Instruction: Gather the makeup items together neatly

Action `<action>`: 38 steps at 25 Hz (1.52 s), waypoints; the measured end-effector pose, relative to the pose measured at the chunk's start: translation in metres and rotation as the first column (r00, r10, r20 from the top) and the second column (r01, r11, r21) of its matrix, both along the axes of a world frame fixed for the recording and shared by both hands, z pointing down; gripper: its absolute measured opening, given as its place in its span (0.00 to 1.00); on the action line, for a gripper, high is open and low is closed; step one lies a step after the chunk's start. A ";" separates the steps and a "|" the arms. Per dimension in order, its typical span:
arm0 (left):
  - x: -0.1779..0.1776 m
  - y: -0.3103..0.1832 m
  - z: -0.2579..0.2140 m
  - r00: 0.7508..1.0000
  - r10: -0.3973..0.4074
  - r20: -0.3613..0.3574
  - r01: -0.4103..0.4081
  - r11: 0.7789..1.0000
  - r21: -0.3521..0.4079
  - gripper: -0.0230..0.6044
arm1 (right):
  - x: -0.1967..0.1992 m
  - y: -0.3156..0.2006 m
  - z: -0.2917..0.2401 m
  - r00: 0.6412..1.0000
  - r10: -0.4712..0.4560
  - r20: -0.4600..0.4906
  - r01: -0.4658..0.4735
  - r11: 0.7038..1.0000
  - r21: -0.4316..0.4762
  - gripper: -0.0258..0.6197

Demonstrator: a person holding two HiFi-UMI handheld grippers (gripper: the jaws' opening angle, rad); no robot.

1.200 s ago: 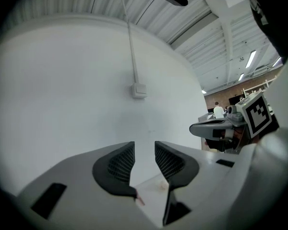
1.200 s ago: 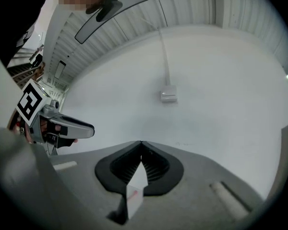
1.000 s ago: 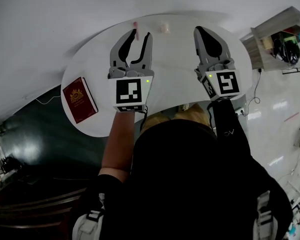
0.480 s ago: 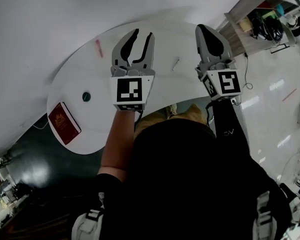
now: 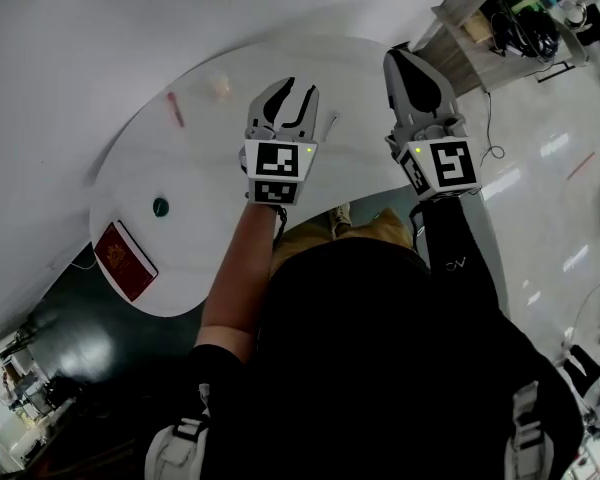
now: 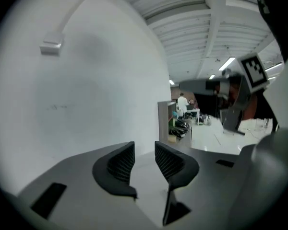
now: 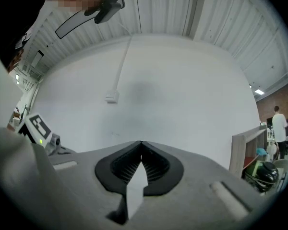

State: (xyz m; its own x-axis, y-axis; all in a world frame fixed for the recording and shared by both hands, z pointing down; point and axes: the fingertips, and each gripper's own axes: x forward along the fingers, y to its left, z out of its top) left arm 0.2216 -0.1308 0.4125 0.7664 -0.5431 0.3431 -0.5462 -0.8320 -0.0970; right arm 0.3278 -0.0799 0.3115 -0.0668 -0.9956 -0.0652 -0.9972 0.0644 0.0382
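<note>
The makeup items lie spread over a round white table (image 5: 210, 168). A pink stick (image 5: 175, 109) and a pale round piece (image 5: 220, 86) are at the far left. A small teal disc (image 5: 160, 207) lies nearer, and a thin silvery item (image 5: 330, 125) sits just right of my left gripper (image 5: 292, 90). That gripper hovers over the table's middle, open and empty, and its own view (image 6: 144, 147) faces a bare wall. My right gripper (image 5: 400, 58) is shut with nothing in it, raised over the table's far right edge; its tips (image 7: 141, 145) meet.
A red passport-like booklet (image 5: 125, 261) lies at the table's near left edge. A wooden shelf (image 5: 480, 18) with cables and clutter stands past the table on the right, above glossy floor. A white wall (image 5: 130, 18) runs close behind the table.
The head view swung, sliding the table and its items leftward in the frame. My left gripper reached further out and lower, closer to the silvery item. The right gripper stayed shut.
</note>
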 end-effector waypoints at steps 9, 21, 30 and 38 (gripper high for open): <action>0.036 0.025 0.160 0.956 0.149 0.254 -0.077 0.958 -0.275 0.25 | 0.027 0.007 0.023 1.000 0.020 0.012 -0.020 0.999 -0.037 0.05; 0.044 0.040 0.238 0.874 0.268 0.406 -0.078 0.901 -0.426 0.07 | 0.065 0.016 0.033 0.997 0.082 0.015 -0.080 0.995 -0.062 0.05; 0.045 0.024 0.183 0.943 0.140 0.303 -0.026 0.935 -0.354 0.07 | 0.057 0.013 0.032 0.999 0.049 0.021 -0.048 0.998 -0.050 0.05; 0.025 -0.006 0.044 0.996 -0.077 0.054 0.088 0.970 -0.225 0.07 | 0.022 -0.012 0.013 0.998 -0.059 0.038 0.059 0.998 0.001 0.05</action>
State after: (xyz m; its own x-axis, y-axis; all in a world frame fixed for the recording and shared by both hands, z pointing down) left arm 0.2464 -0.1368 0.4563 0.7034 -0.5079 0.4972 -0.6133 -0.7873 0.0634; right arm 0.3496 -0.0915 0.3244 -0.1228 -0.9900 -0.0690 -0.9924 0.1231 0.0001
